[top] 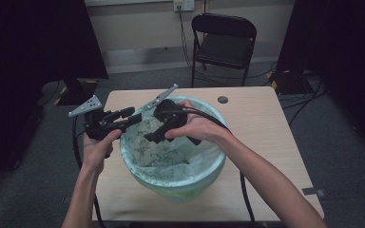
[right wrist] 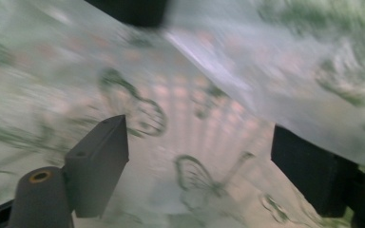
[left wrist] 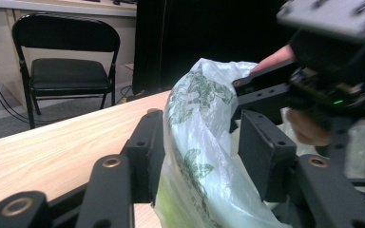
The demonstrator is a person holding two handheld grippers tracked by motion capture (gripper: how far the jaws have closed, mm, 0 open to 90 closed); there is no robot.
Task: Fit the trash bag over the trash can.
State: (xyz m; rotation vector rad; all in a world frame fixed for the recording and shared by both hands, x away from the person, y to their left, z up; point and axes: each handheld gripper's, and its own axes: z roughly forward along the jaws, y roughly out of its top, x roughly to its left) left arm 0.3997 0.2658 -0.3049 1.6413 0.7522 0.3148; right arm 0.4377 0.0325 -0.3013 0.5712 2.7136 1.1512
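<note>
The left gripper [top: 129, 118] sits at the bin's [top: 190, 187] nine o'clock rim, its jaws about half open astride the raised edge of the bag liner [left wrist: 197, 137]. The pads stand beside the plastic without clearly pressing it, probably to steady that edge while the liner is fitted. The right gripper [top: 153, 137] reaches from two o'clock down into the bin's mouth, jaws wide apart and empty; the butterfly-printed liner spreads just ahead of them, likely so it can be pushed into place.
</note>
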